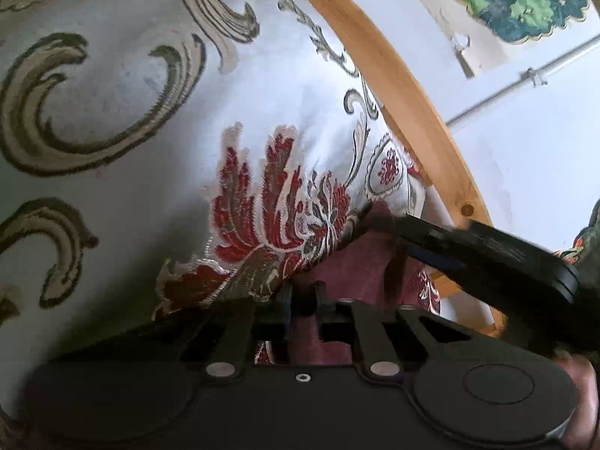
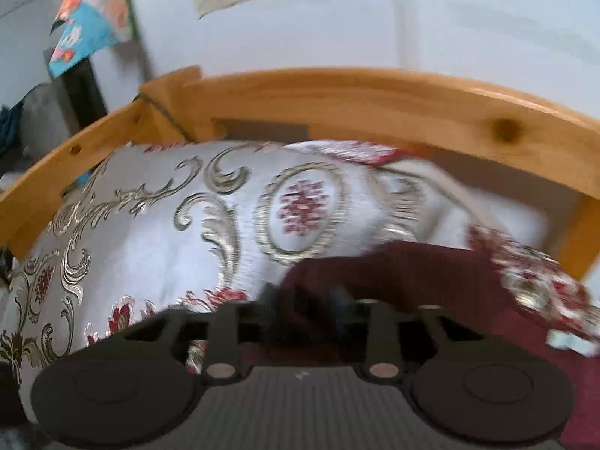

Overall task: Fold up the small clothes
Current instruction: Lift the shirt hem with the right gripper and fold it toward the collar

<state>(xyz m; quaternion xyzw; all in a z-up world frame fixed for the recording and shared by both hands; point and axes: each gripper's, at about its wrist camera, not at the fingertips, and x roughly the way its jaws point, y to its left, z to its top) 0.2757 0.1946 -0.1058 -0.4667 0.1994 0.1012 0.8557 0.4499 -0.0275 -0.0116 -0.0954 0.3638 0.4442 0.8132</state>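
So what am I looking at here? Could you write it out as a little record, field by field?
Setting: wooden frame around a patterned cover
Garment: dark red cloth, bunched on the cover
Left gripper: at the cloth's edge, jaws narrow, grip unclear
Right gripper: cloth between its jaws, picture blurred, grip unclear
Wall: colourful pictures

Soft, even daylight, fairly bright on the pale bedspread (image 1: pixel 123 120). Dark shadow close beneath each gripper body. Strong fisheye bending of the wooden bed frame (image 2: pixel 337 93), black corners. Left view fairly sharp; right view smeared with motion blur.
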